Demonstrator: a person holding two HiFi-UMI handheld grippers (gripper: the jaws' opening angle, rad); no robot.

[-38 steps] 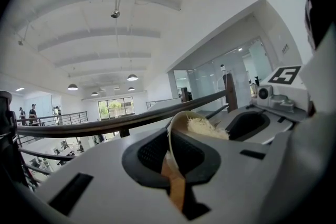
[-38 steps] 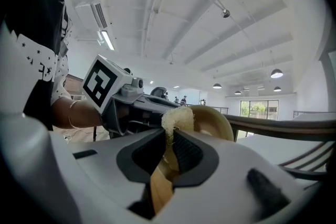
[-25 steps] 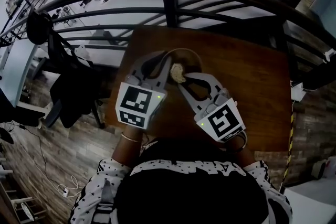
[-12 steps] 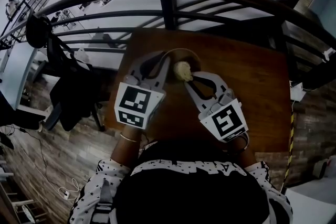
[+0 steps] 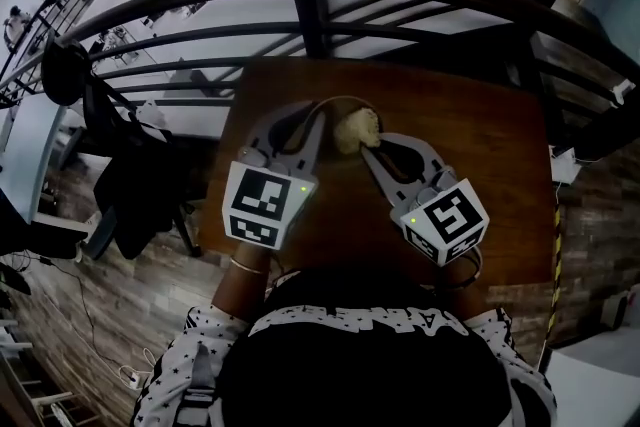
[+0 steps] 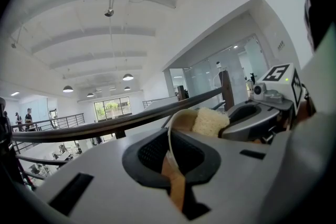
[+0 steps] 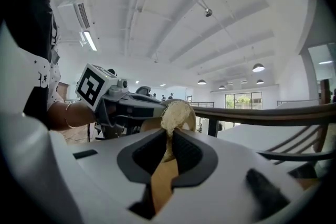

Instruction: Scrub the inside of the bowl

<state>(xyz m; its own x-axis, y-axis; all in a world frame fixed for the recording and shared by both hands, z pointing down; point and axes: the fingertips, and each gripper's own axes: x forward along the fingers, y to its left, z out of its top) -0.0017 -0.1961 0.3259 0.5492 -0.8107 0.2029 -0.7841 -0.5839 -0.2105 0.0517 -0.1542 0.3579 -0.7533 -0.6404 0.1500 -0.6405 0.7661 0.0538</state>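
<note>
Clearly one bowl (image 5: 324,104) sat mouth-up on the bench (image 5: 480,145), its rim pinched by the closed left hand-held gripper (image 5: 312,121). The right hand-held gripper (image 5: 366,143) was clamped on the single sponge (image 5: 357,128). Since a second earlier, that sponge had swept rightward across the bowl as the right hand-held gripper rolled.
</note>
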